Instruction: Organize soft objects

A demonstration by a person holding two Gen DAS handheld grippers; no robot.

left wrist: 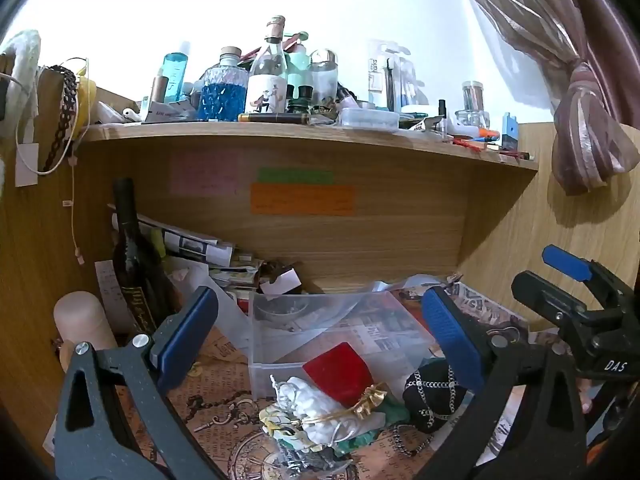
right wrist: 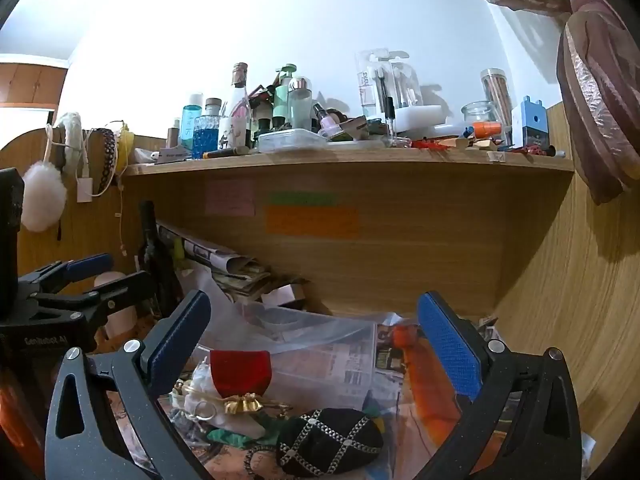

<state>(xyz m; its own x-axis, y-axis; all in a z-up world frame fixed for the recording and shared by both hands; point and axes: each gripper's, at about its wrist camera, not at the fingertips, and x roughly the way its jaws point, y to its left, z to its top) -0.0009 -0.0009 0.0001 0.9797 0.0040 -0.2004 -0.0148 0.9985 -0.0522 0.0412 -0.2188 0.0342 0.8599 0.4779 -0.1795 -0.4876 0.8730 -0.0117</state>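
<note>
A wooden shelf (left wrist: 304, 136) is carrying crowded bottles above the counter (left wrist: 216, 412). A clear rectangular plastic bin (left wrist: 320, 332) is sitting behind the soft heap: one black chain-quilted pouch (right wrist: 328, 440), one red velvet pouch (right wrist: 240, 372). Left gripper (left wrist: 320, 340) and right gripper (right wrist: 316, 352) are hovering, fingers released.

Count, by kind. Grippers: two, the left gripper (left wrist: 316, 332) and the right gripper (right wrist: 316, 340), each with two blue-padded fingers. Ahead of them: one clear plastic box (left wrist: 280, 320); one red pouch (left wrist: 340, 372); one black chain-trimmed pouch (left wrist: 432, 396); one white pouch (left wrist: 312, 404). Further back, left: one dark bottle (left wrist: 130, 256). Sticky notes on the back panel: three, one pink (left wrist: 204, 172), one green (left wrist: 296, 176), one orange (left wrist: 302, 199).
</note>
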